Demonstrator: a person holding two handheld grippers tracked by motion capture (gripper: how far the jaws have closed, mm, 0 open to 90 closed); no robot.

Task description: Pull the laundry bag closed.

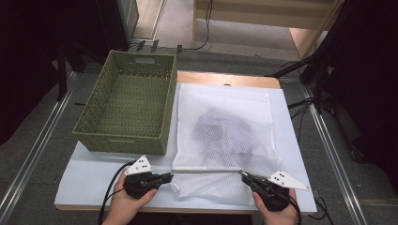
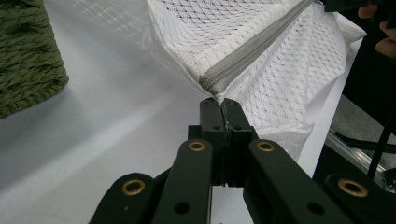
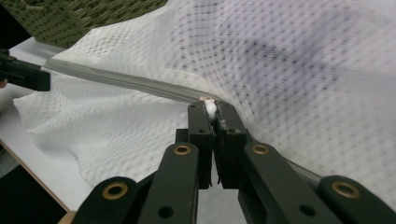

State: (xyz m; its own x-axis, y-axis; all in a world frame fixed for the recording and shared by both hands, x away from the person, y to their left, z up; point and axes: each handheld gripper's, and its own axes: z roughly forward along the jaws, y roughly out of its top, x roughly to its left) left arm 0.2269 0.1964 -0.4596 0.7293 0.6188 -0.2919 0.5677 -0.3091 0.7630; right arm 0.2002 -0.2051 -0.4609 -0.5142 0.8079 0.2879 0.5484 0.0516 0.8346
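A white mesh laundry bag (image 1: pixel 234 101) lies flat on the white table top (image 1: pixel 94 174), with a purple-grey garment (image 1: pixel 220 129) inside it. Its grey zipper (image 1: pixel 206 171) runs along the near edge, stretched between both grippers. My left gripper (image 1: pixel 170 176) is shut on the zipper's left end (image 2: pixel 212 86), with its jaws pressed together (image 2: pixel 220 100). At the zipper's right end my right gripper (image 1: pixel 244 176) is shut on the small white zipper pull (image 3: pixel 210 108). The zipper tape (image 3: pixel 121 80) runs away to the left in the right gripper view.
A green woven basket (image 1: pixel 122 140) stands empty on the table's left half, close beside the bag. Its wall shows in the left gripper view (image 2: pixel 28 60). The table's front edge lies just below both hands. Dark floor, cables and metal rails surround the table.
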